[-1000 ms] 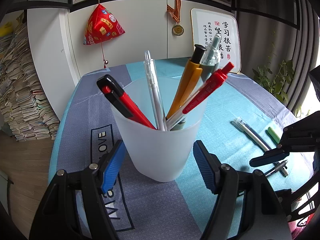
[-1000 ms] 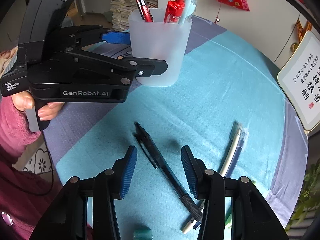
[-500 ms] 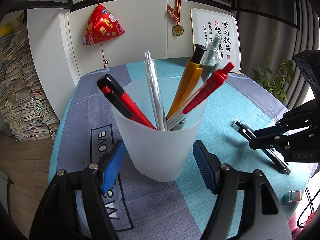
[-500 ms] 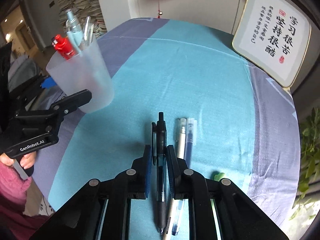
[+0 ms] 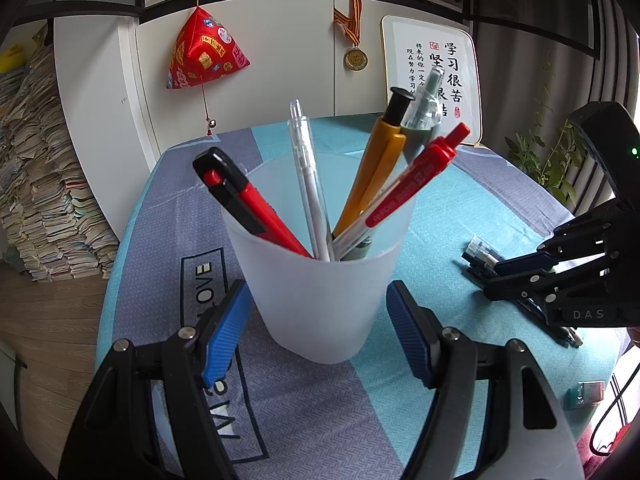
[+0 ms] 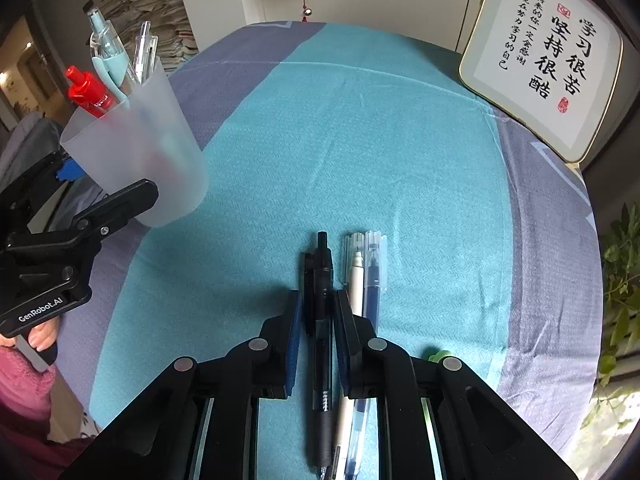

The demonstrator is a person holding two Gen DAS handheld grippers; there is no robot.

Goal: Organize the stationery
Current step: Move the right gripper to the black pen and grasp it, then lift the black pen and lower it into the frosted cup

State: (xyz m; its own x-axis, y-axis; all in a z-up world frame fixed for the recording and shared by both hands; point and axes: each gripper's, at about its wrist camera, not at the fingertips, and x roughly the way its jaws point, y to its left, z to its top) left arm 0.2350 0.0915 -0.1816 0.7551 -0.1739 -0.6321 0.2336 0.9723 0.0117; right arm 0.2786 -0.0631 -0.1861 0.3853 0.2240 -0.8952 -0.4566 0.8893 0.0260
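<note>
A frosted plastic cup stands on the tablecloth and holds a red and black cutter, a clear pen, an orange pen, a red pen and one more. My left gripper is shut on the cup, one blue pad on each side of its lower half. My right gripper is shut on a black pen that lies flat on the teal cloth. A white pen and a blue pen lie just right of it.
A framed calligraphy board leans at the table's far right edge. A small green thing peeks out behind my right finger. A small teal block lies near the front right edge. Paper stacks stand on the floor at left.
My right gripper rolled and swung over the black pen, lined up along it, and its jaws closed onto it. The left gripper and the cup have not moved.
</note>
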